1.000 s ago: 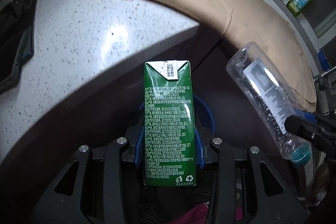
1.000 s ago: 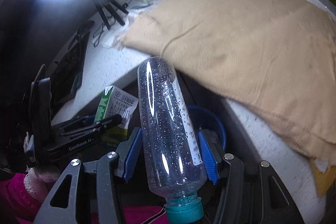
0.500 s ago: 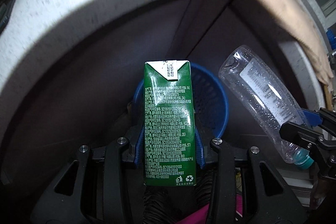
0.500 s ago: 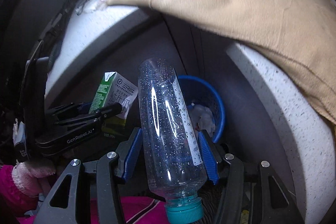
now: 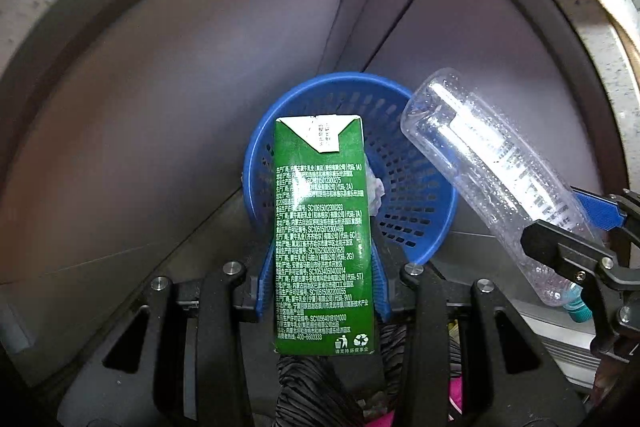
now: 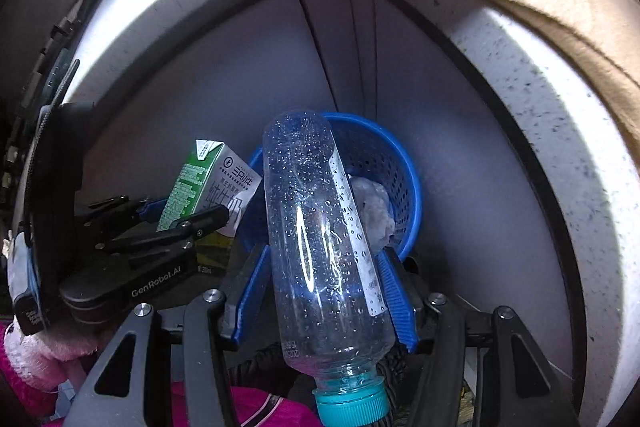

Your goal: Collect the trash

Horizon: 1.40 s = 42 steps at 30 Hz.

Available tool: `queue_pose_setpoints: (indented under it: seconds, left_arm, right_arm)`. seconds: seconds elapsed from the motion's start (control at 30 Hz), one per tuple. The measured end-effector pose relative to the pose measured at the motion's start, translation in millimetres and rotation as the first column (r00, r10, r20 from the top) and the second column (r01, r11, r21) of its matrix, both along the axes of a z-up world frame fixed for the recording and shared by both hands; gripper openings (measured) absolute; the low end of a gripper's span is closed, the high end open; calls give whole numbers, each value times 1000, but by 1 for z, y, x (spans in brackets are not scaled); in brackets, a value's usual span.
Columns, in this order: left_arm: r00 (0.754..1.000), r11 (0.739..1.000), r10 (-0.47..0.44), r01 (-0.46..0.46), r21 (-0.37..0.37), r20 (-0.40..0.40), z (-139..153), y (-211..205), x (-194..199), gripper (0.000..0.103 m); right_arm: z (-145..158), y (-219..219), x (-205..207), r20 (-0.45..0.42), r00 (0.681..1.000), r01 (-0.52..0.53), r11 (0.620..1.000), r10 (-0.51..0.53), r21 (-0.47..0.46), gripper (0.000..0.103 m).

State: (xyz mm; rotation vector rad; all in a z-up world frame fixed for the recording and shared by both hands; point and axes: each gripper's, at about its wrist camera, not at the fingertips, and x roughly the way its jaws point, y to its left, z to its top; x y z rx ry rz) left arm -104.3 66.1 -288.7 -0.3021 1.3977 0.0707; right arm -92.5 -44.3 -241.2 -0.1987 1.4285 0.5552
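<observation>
A blue perforated trash basket (image 5: 416, 195) sits on the floor against grey cabinet doors (image 5: 160, 99) below a speckled white countertop (image 6: 552, 131), with crumpled pale wrapping (image 6: 374, 205) inside it. The left gripper (image 5: 322, 279) pinches a green milk carton (image 5: 322, 239) upright between its blue pads, held just in front of the basket's near rim. The right gripper (image 6: 324, 291) clamps a clear plastic bottle (image 6: 324, 243), teal cap (image 6: 352, 403) toward the camera, base tilted over the basket, beside the carton.
</observation>
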Motion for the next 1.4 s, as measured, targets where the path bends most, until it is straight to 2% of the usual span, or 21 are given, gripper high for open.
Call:
queue_pose_setpoints:
  seconds: [0.2,0.4,0.73,0.93,1.0,1.03,1.4]
  left_arm:
    - [1000,1000,1,-1,7,-24,-12,1,-2,39]
    - [999,1000,-6,6,13,-32,-11,-2,0,39]
    - [1000,999,-6,7,32,-24,1,-1,1,39]
    - [999,999,-3,4,50,-34,6,3,-1,40]
    - [999,998,-3,5,57,-37,8,5,-2,42]
    - [999,998,-3,5,59,-38,9,6,-3,47]
    - [1000,998,-1,1,62,-12,29,10,-5,47]
  right_arm:
    - [-17,3,4,-10,1000,5,1000,-6,-28,57]
    - [-19,5,8,-4,1000,-1,999,1,-34,58]
    - [-2,-1,2,21,1000,-11,999,11,-40,60]
    - [9,-2,3,39,999,-21,998,23,-56,71]
    - [13,-4,2,41,999,-19,998,21,-55,71]
    - [15,-5,4,39,999,-18,998,20,-54,71]
    - [26,-12,11,44,999,-11,999,12,-41,71]
